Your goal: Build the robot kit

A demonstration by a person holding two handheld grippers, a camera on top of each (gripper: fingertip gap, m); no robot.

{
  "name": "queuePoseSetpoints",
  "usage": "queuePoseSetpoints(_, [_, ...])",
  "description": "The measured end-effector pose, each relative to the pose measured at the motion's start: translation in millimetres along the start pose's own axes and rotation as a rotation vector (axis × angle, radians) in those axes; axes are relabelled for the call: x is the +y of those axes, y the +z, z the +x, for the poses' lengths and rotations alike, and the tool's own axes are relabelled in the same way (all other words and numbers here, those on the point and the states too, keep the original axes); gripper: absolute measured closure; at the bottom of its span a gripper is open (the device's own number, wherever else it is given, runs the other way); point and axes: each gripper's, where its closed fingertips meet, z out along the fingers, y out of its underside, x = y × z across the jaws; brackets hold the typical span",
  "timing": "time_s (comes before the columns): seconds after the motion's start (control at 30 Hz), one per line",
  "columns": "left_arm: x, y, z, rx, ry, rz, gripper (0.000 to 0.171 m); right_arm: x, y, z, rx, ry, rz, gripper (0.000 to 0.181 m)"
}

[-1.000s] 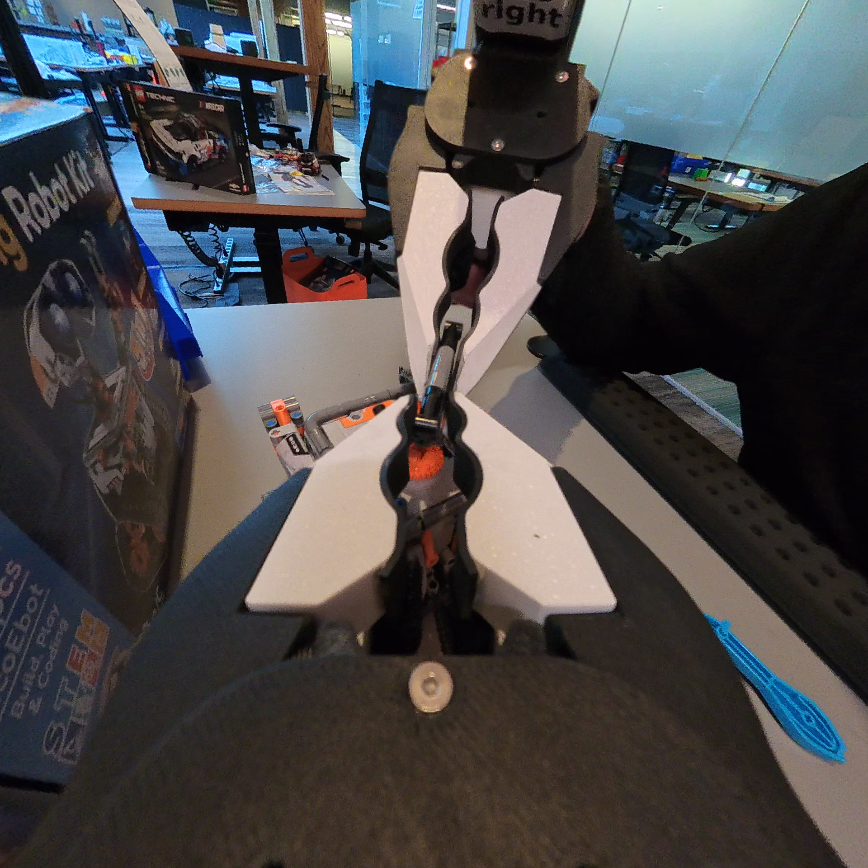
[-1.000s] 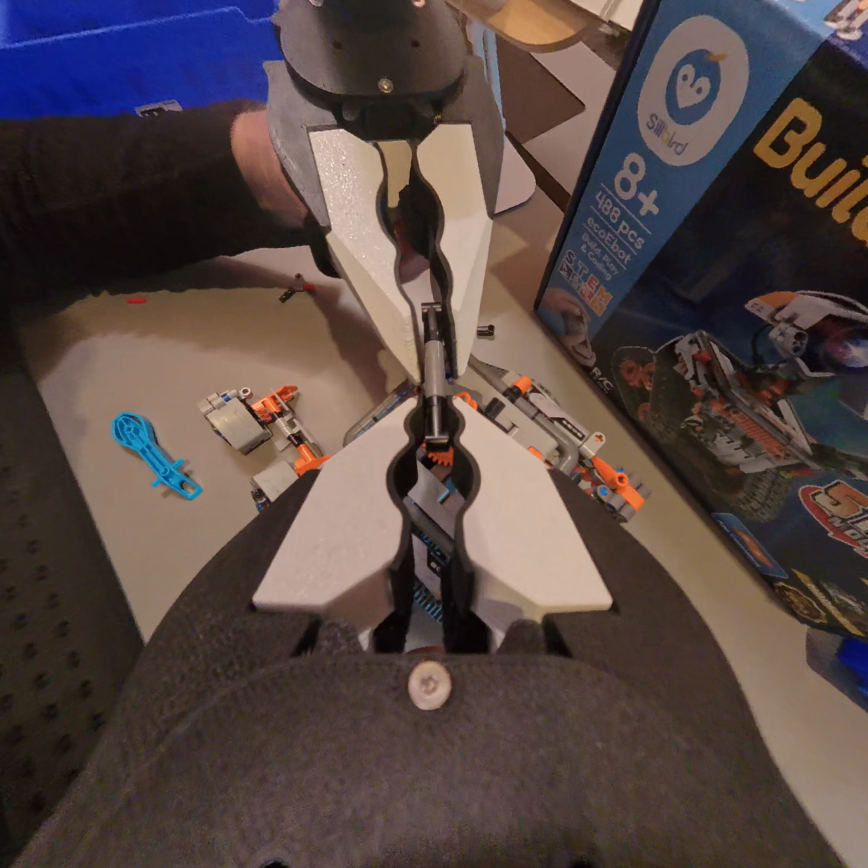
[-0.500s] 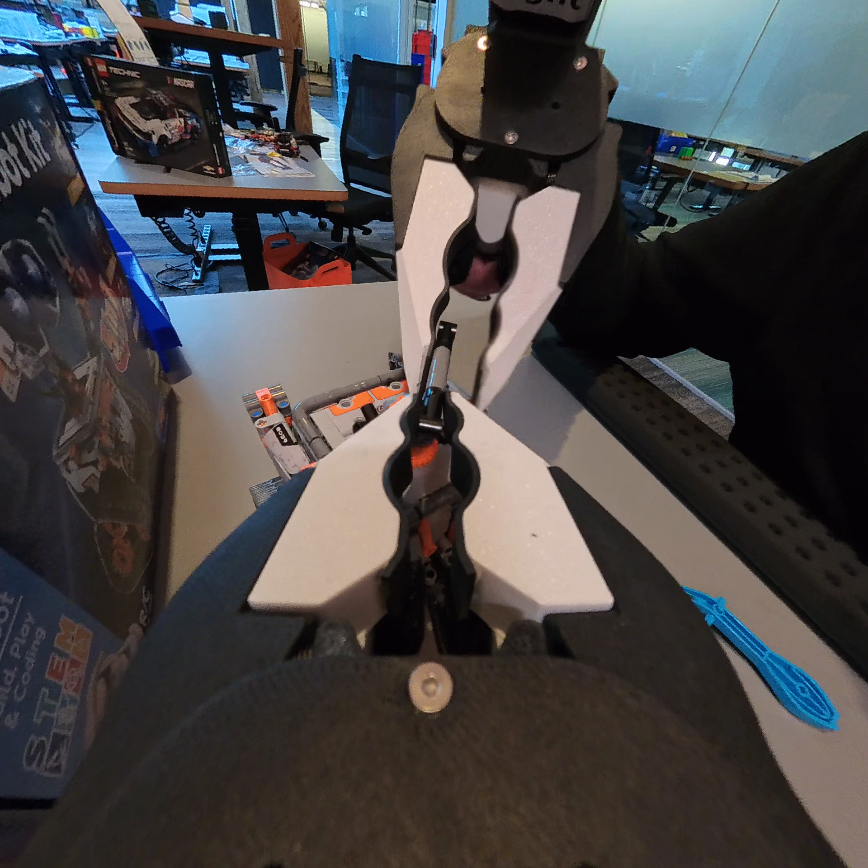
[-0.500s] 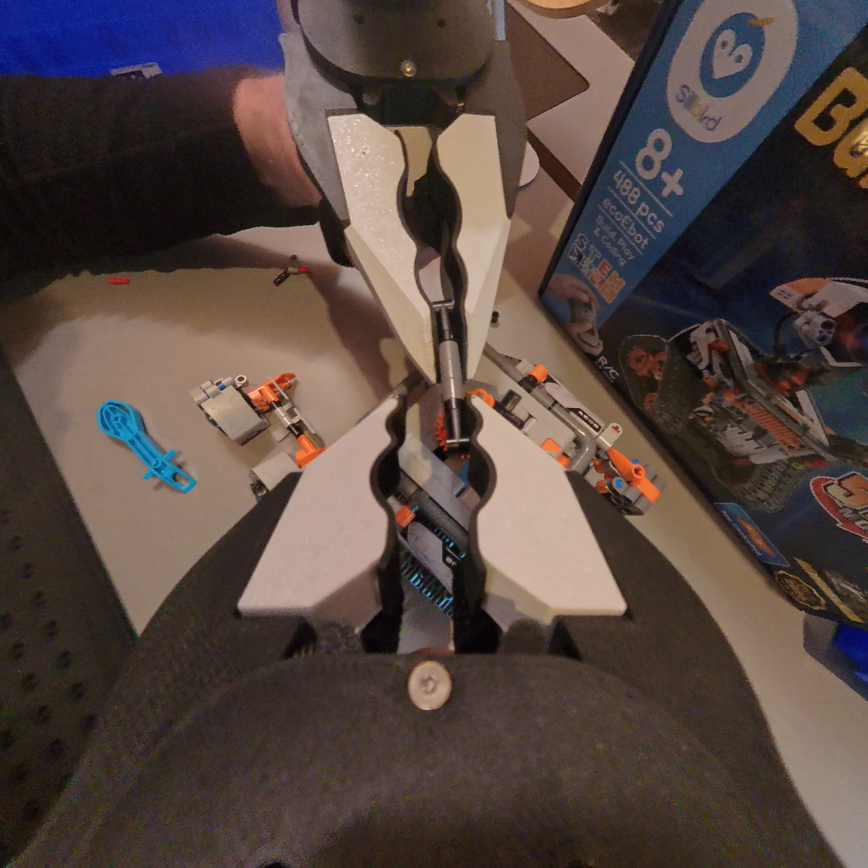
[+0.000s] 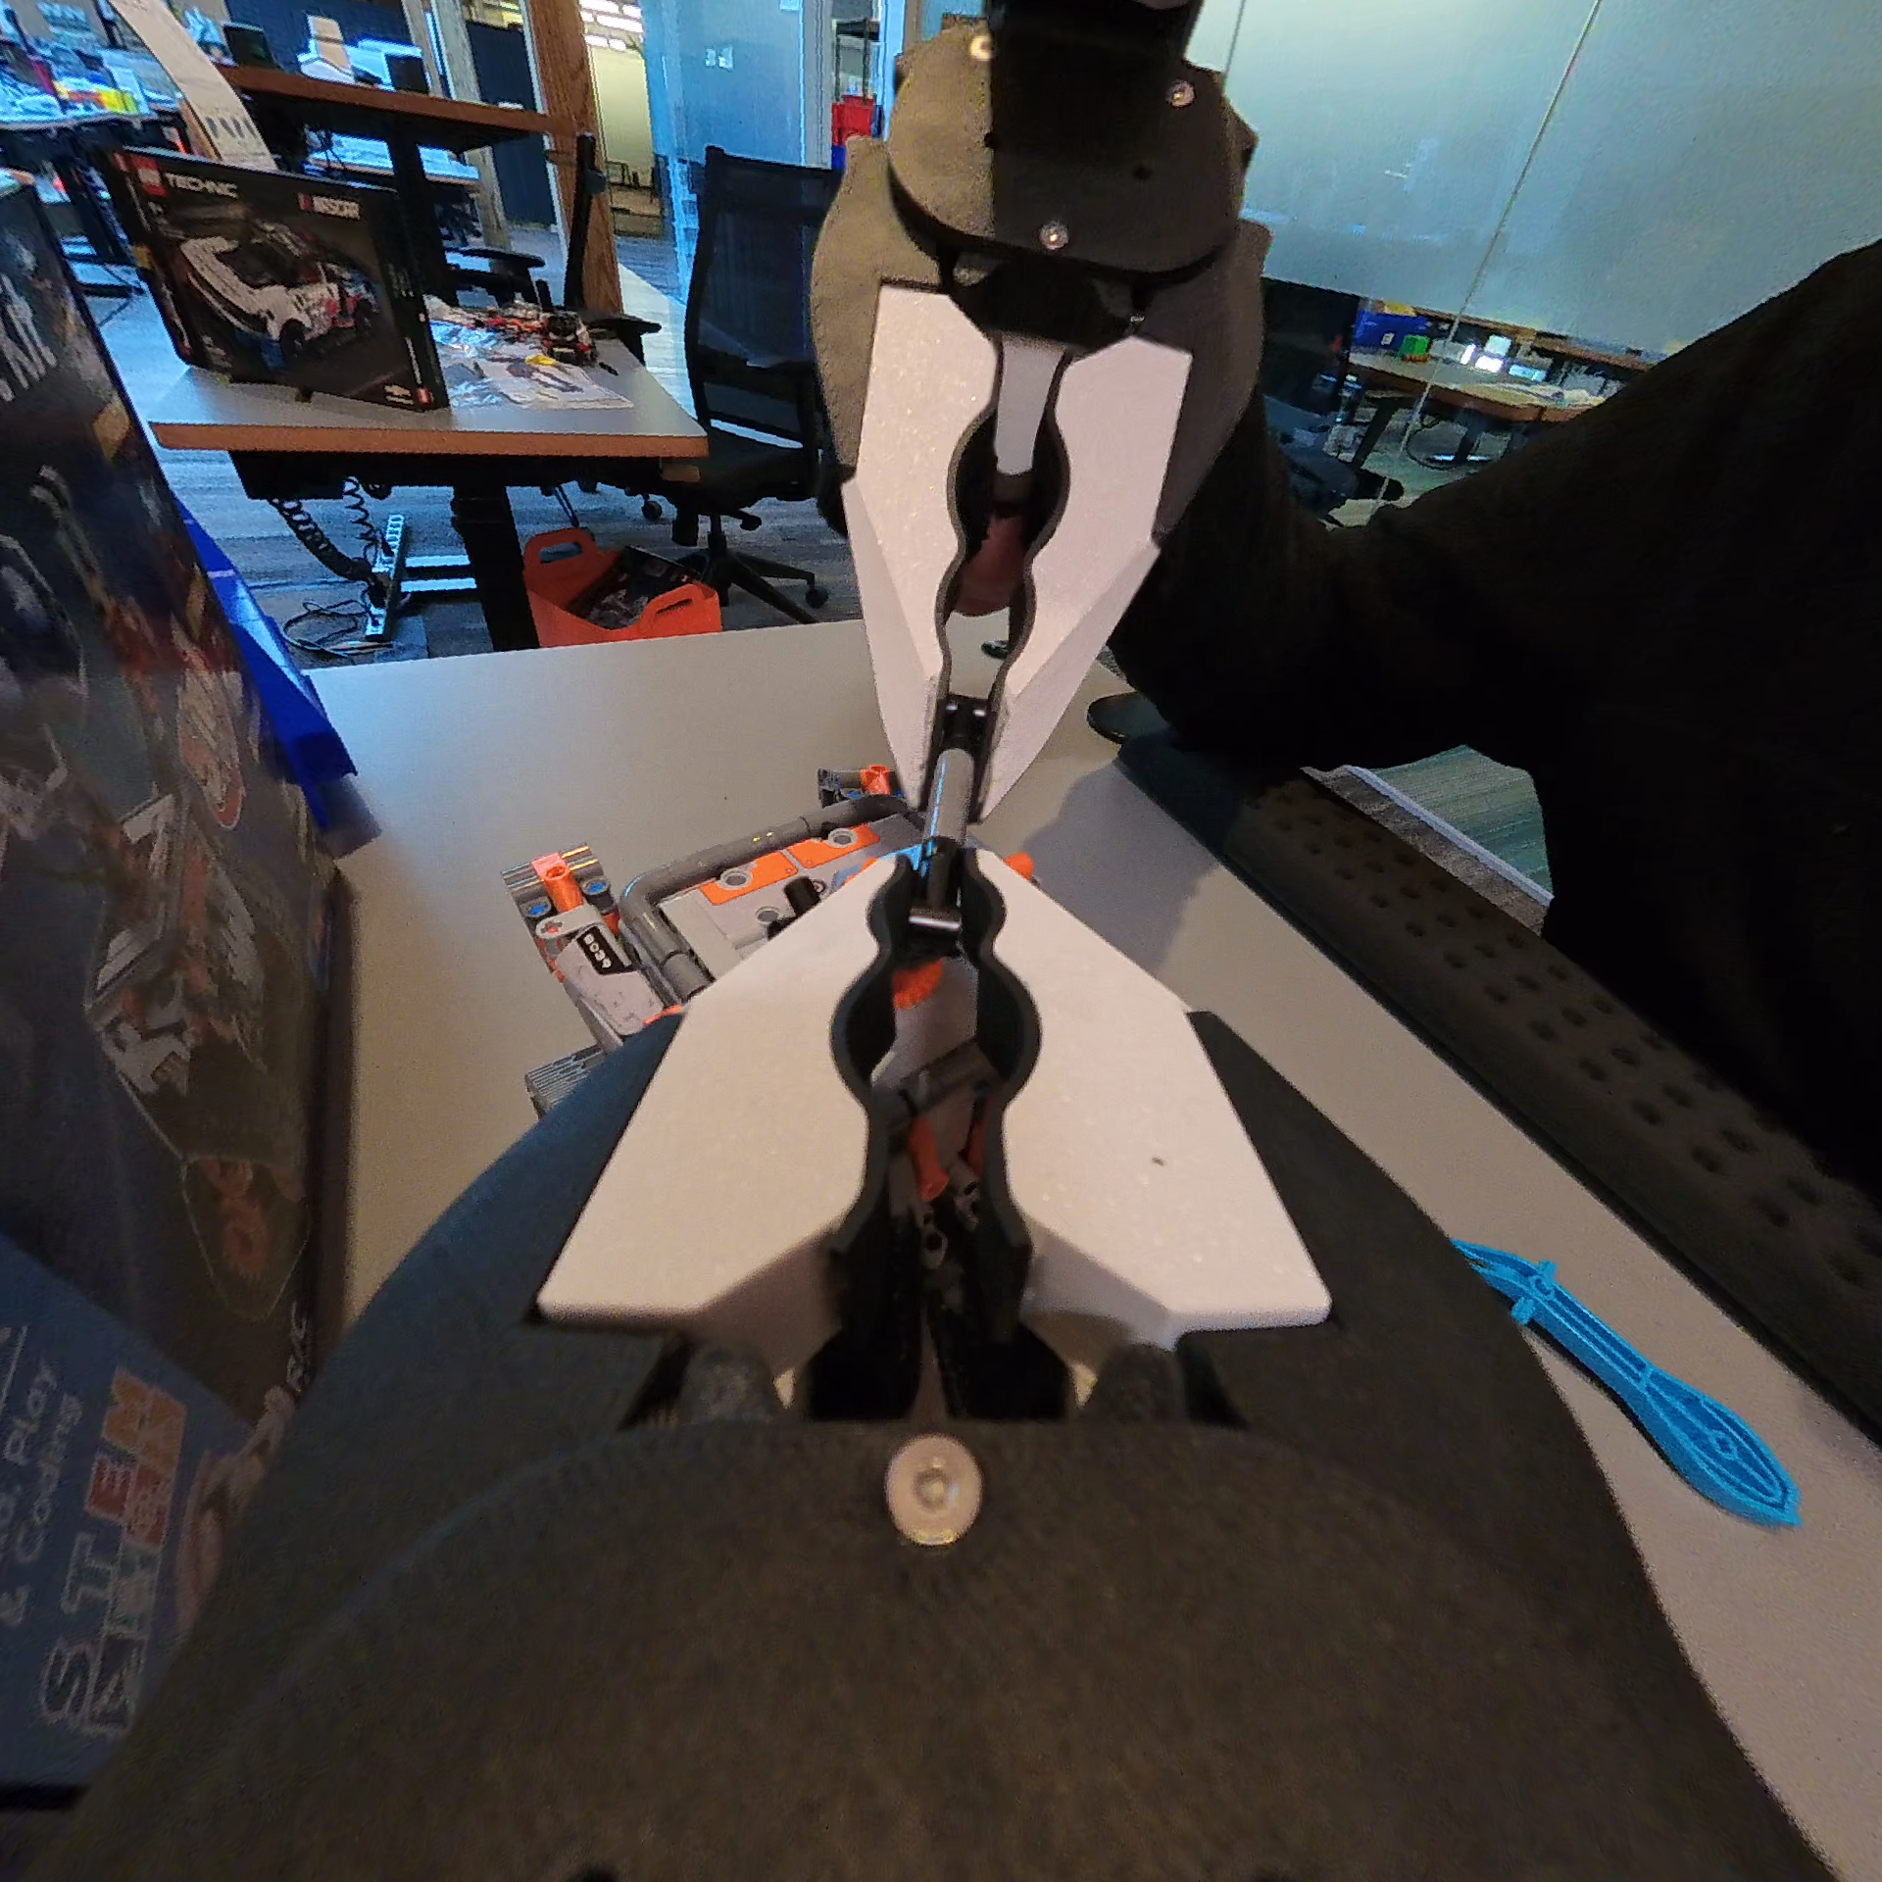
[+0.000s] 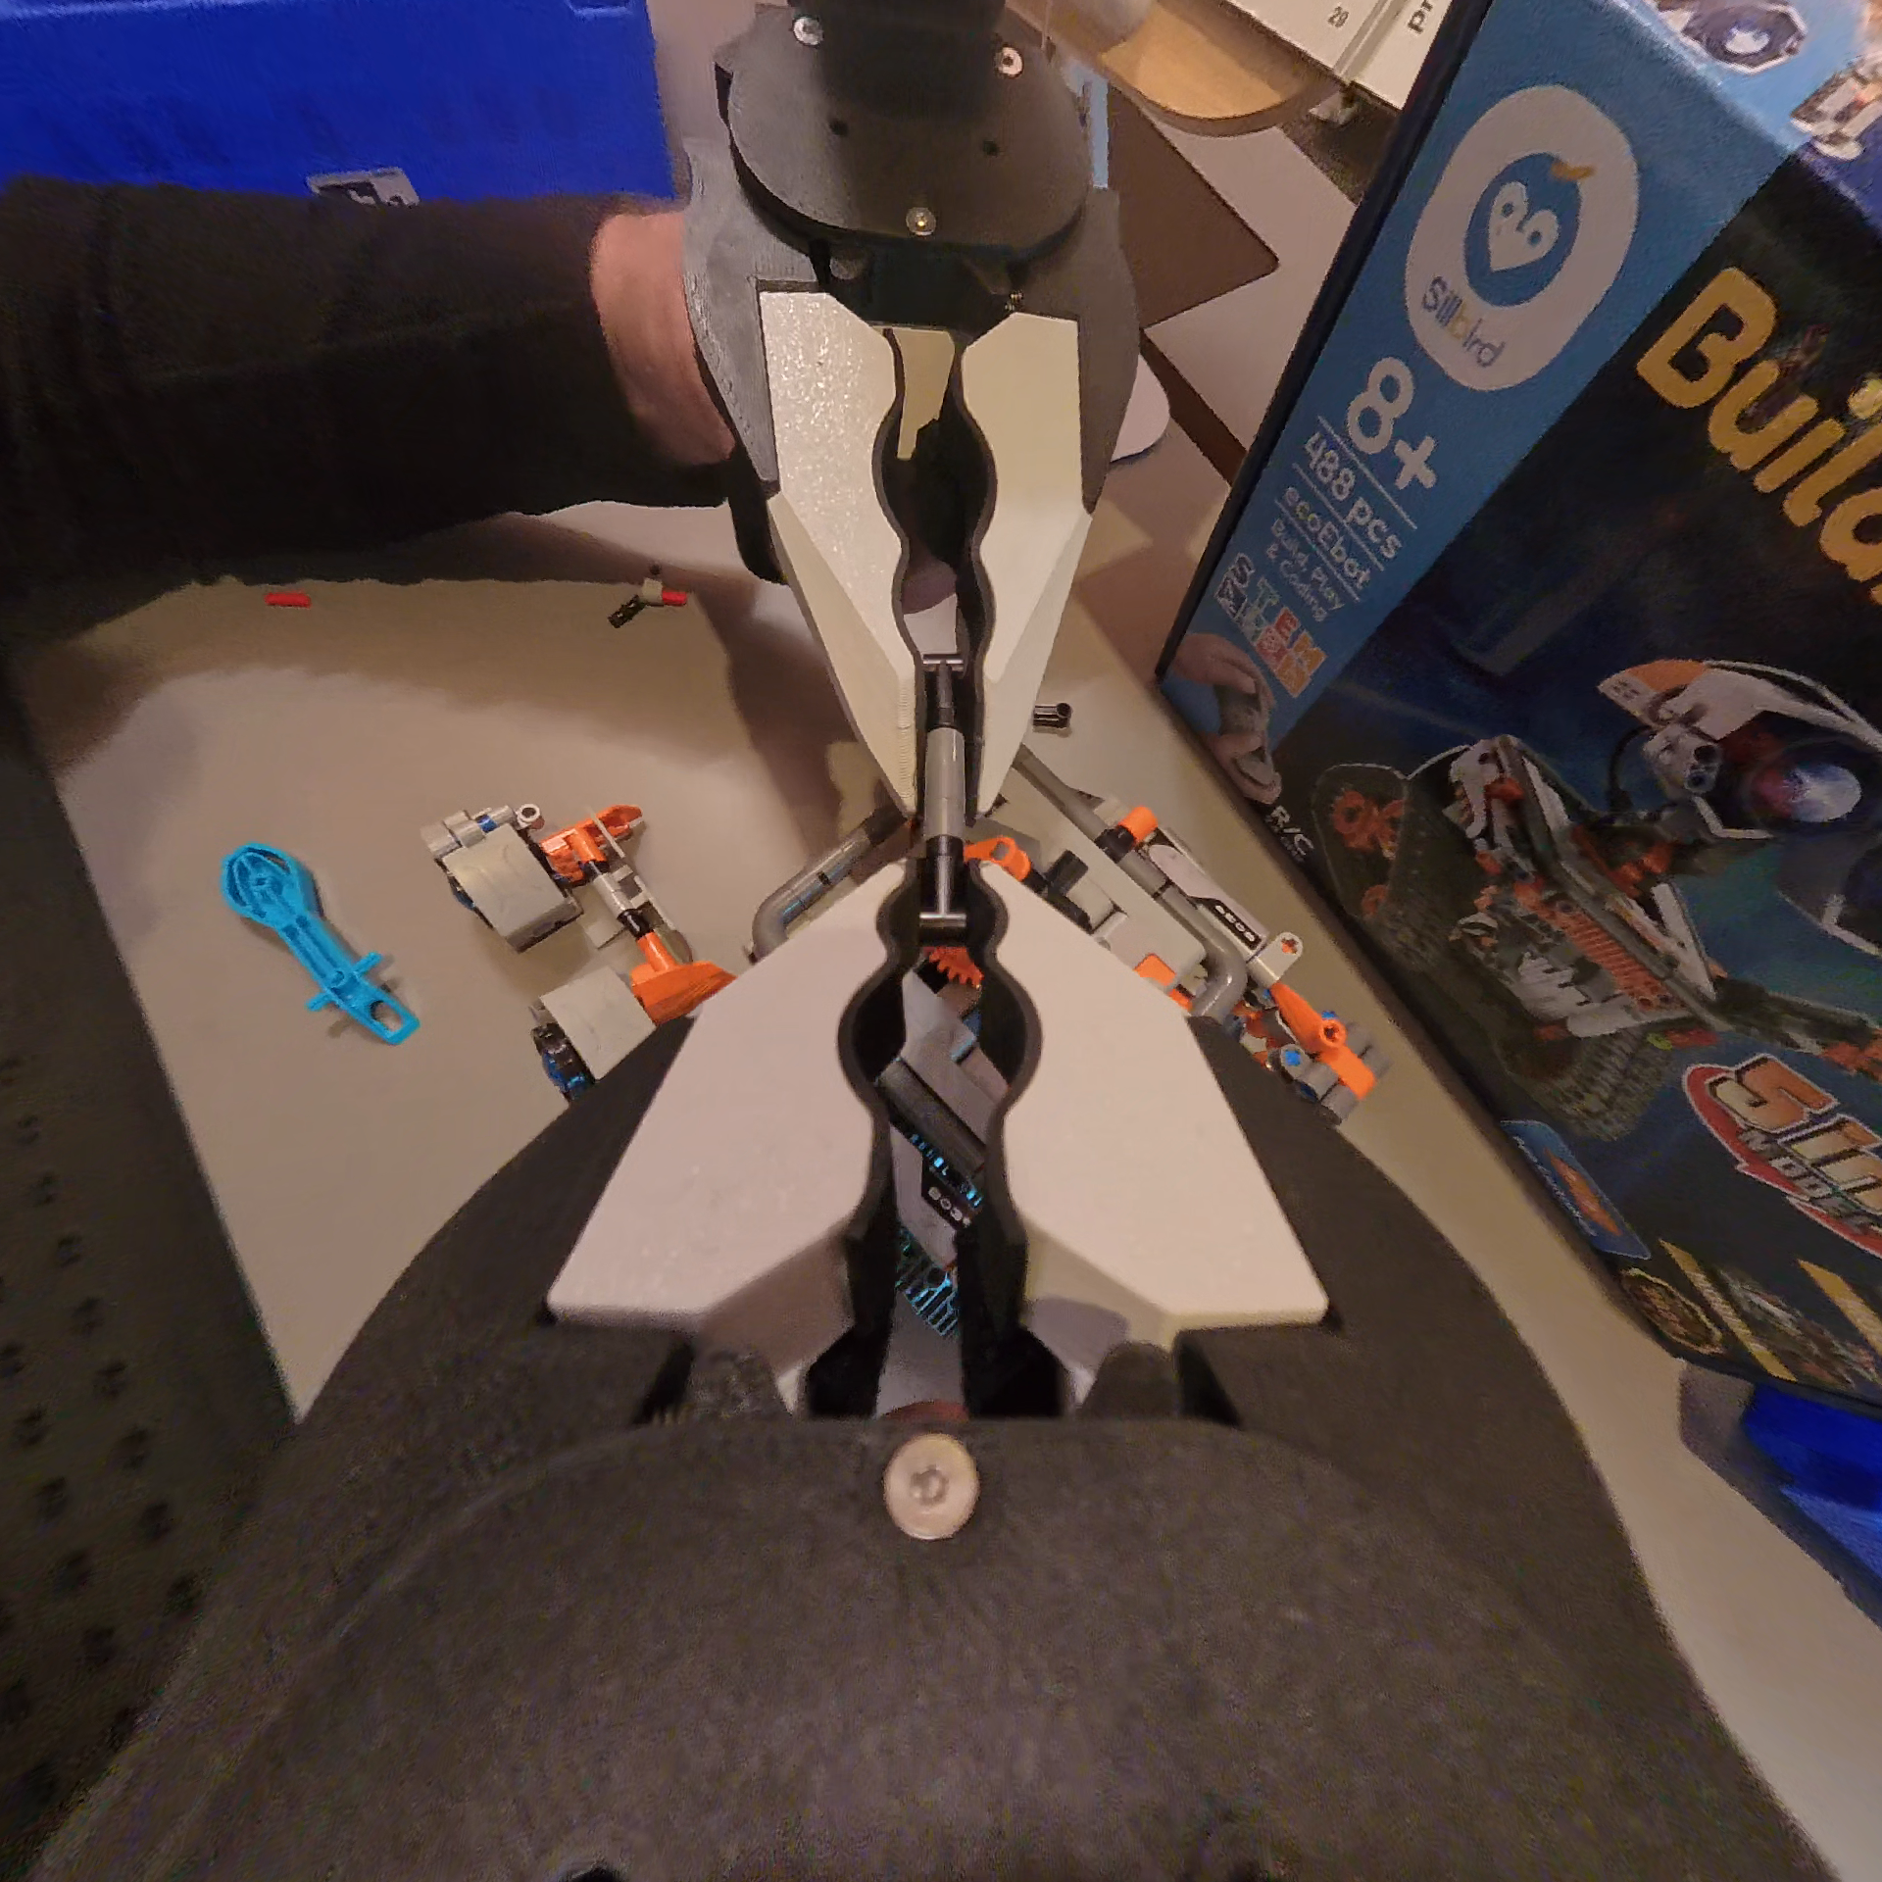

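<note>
Item one, the blue kit box [image 6: 1589,713] stands upright at my table's [image 5: 570,733] edge. Item two, toy vehicle [image 6: 1171,917] parts lie below. Item three, my left gripper [image 5: 932,896] clamps one rod [image 5: 947,805] end; my right gripper [image 6: 942,896], open half a second ago, now clamps the other.

left gripper [image 5: 937,896] and right gripper [image 6: 939,896] tip to tip above table, jaws of both closed; dark-sleeved forearms behind.
</note>
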Motion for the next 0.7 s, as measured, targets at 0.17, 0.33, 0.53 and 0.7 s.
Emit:
queuePoseSetpoints(0.17, [1.5,-0.9,-0.9,-0.009,0.001,-0.015,0.162,-1.4,1.0,-1.2,0.054,-0.012,-0.013,0.176])
queuePoseSetpoints(0.33, [3.1,-3.9,-2.2,-0.012,0.006,-0.024,0.161,-2.6,5.0,-1.4,0.172,-0.057,-0.065,0.176])
queuePoseSetpoints(0.53, [5.7,-4.7,0.3,0.014,0.016,-0.031,0.161,-2.6,8.0,-10.0,0.135,-0.065,-0.076,0.163])
queuePoseSetpoints(0.7, [5.4,-3.0,4.8,0.043,0.034,-0.031,0.164,-9.8,-10.5,-18.7,-0.065,-0.069,0.016,0.145])
